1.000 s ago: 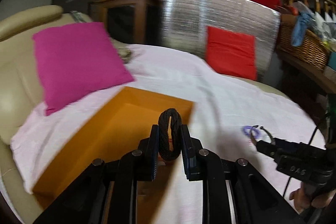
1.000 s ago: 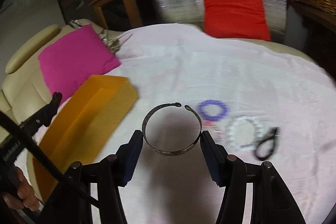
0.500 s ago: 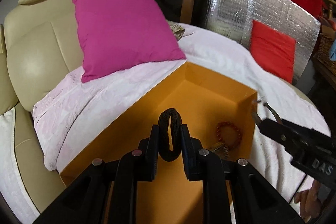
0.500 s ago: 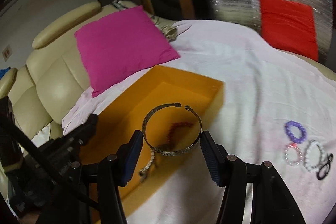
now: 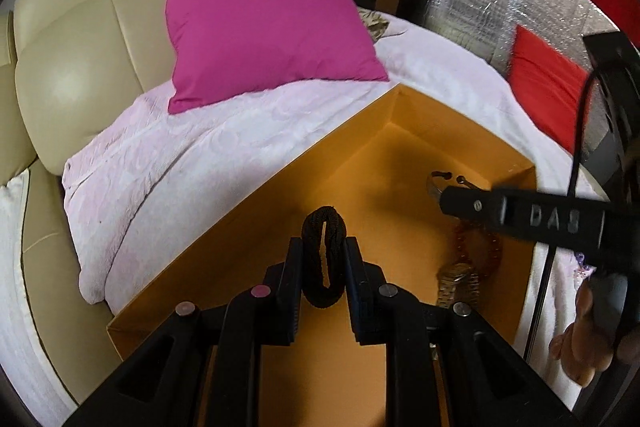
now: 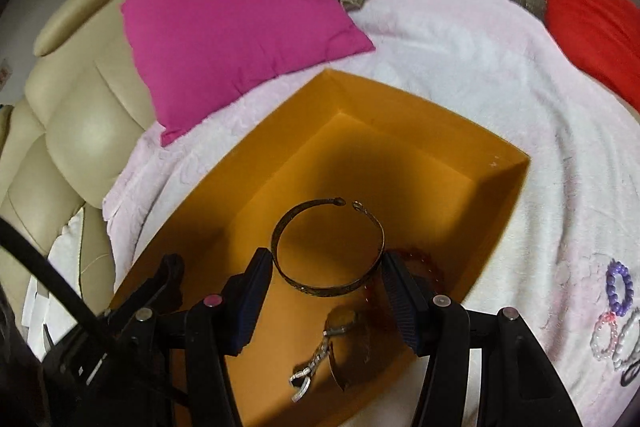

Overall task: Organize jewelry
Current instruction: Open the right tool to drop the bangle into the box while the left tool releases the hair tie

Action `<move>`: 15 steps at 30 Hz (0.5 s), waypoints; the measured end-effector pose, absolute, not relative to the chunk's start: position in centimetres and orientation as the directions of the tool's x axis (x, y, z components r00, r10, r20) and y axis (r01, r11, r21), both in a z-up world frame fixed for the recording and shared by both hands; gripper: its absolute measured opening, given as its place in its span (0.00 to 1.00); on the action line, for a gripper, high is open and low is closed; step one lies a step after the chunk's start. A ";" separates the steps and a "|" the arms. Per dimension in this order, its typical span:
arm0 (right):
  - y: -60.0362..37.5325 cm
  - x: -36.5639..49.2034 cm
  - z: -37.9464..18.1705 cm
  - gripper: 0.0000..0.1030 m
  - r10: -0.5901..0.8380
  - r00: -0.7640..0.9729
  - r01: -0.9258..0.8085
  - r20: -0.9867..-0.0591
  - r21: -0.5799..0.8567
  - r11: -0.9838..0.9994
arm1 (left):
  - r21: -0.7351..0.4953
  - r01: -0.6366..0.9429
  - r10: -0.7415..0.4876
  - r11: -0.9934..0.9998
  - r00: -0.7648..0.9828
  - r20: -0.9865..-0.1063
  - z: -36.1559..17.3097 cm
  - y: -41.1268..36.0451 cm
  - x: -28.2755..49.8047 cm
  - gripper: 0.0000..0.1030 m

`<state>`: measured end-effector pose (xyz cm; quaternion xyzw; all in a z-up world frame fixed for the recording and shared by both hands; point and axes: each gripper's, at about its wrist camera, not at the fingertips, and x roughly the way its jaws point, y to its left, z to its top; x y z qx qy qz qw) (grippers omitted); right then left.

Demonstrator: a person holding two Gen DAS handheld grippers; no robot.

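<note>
The left gripper (image 5: 324,269) is clamped on a black braided bracelet (image 5: 324,259) above the orange box (image 5: 256,211). The right gripper (image 6: 328,277) pinches a metal cuff bangle (image 6: 328,247) over the same box. Only the right view shows a wristwatch (image 6: 338,323) lying below the claw and beaded bracelets (image 6: 618,291) on the blanket (image 6: 460,59) off to its right. Beyond lies a pink pillow (image 6: 236,23).

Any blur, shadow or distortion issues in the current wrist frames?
Left wrist: the right hand-held gripper crossing the orange box is smeared, while the black cord bracelet looks sharp. Right wrist: a dark shadow falls on the box floor behind the metal bangle; the beaded bracelets warp near the fisheye edge.
</note>
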<state>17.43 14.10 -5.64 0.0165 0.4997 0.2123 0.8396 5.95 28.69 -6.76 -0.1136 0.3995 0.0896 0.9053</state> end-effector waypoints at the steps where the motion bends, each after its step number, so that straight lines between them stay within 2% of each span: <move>1: 14.3 18.0 -5.9 0.58 0.369 0.385 -0.327 -0.846 0.249 0.912 | -0.137 -0.260 0.071 0.956 0.656 -0.751 -7.0 28.9 6.1 0.20; 6: 14.7 20.0 -7.0 0.59 0.409 0.319 -0.245 -0.855 0.343 0.907 | -0.128 -0.270 0.073 0.954 0.628 -0.775 -7.8 29.0 6.6 0.22; 8: 14.3 20.3 -7.1 0.65 0.446 0.310 -0.207 -0.839 0.398 0.894 | -0.118 -0.265 0.074 0.957 0.618 -0.782 -8.0 28.8 6.8 0.28; 9: 14.1 20.3 -7.2 0.66 0.455 0.315 -0.192 -0.833 0.413 0.890 | -0.114 -0.265 0.076 0.957 0.613 -0.786 -8.1 28.7 6.9 0.37; 10: 13.9 20.2 -7.1 0.68 0.457 0.323 -0.184 -0.829 0.419 0.889 | -0.114 -0.267 0.076 0.957 0.609 -0.790 -8.1 28.7 7.0 0.41; 15: 12.3 18.8 -5.7 0.68 0.490 0.398 -0.196 -0.775 0.450 0.871 | -0.123 -0.275 0.080 0.954 0.624 -0.777 -7.8 28.4 6.9 0.48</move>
